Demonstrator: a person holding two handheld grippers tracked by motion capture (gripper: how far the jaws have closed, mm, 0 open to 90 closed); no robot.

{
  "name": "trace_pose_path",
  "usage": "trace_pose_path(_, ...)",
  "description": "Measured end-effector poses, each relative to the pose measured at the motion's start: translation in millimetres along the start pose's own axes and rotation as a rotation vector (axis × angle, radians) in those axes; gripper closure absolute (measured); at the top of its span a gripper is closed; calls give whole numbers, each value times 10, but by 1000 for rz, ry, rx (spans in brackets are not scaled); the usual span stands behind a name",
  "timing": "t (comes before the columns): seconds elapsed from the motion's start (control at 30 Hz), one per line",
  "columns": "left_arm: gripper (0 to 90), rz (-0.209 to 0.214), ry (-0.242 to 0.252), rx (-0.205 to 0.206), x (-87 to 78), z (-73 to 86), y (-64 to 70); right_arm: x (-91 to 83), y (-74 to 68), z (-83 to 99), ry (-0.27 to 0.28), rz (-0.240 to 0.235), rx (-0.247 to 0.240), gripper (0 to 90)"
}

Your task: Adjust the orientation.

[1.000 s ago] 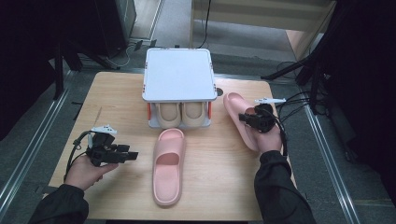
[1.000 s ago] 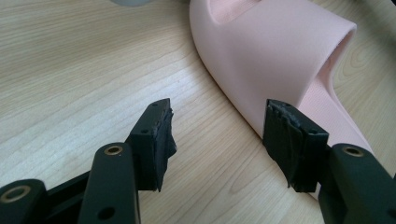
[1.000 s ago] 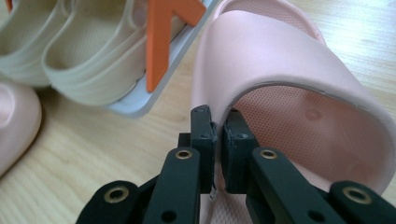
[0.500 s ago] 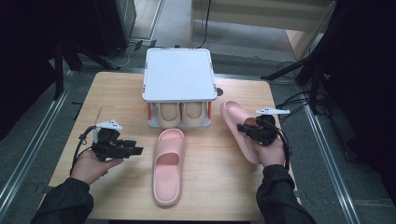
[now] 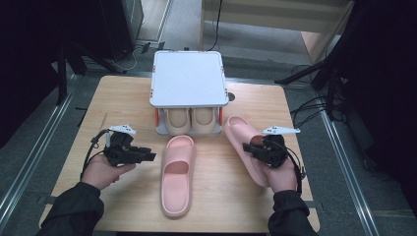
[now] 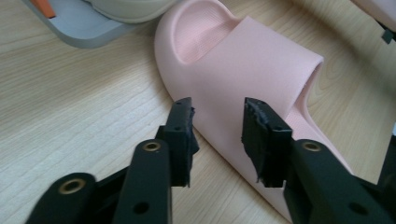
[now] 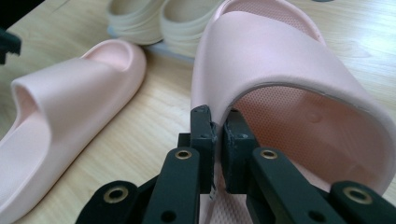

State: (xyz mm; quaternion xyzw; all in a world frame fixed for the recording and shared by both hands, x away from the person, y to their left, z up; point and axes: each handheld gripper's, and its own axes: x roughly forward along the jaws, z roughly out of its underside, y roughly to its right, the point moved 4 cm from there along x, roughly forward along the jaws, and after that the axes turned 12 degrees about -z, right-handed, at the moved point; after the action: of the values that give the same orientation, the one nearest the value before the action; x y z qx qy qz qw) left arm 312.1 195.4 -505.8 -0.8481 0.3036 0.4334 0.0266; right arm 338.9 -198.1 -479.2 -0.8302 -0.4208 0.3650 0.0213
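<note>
On the wooden worktop (image 5: 123,98) two pink slippers lie in front of a small grey rack (image 5: 187,78) whose lower shelf holds a pair of beige slippers (image 5: 189,120). The right tongs (image 5: 258,150) are clamped on the right pink slipper (image 5: 241,135): in the right gripper view the two black jaws stand almost together, pinching the inner edge of the slipper's strap (image 7: 280,56) where it meets the side wall, one jaw outside and one inside the opening. That slipper sits at the right of the worktop, its toe angled toward the rack's right corner. The left pink slipper (image 5: 177,172) lies near the middle of the worktop, its toe close to the front of the rack and its heel toward the person. The left tongs (image 5: 147,157) are held apart, just beside the left flank of this slipper; in the left gripper view the open jaws point at the slipper's side wall (image 6: 219,135) below the strap, and whether they touch it cannot be told. Each hand grips its tool from below, dark sleeves coming in from the near edge.
</note>
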Motion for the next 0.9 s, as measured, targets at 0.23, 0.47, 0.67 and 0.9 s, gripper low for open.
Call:
trace_pose_path(0.23,684,12,-2,22,54,-41,18,138,-234,106,-43,-32,-20,858)
trace_pose_path(0.47,697,18,-9,52,122,-72,49,283,-405,235,-90,-51,-27,857)
trace_pose_path(0.67,697,24,-18,65,176,-87,71,435,-473,308,-138,-38,-56,858)
trace_pose_path(0.9,705,26,-34,72,206,-85,92,603,-578,345,-176,-15,-99,853)
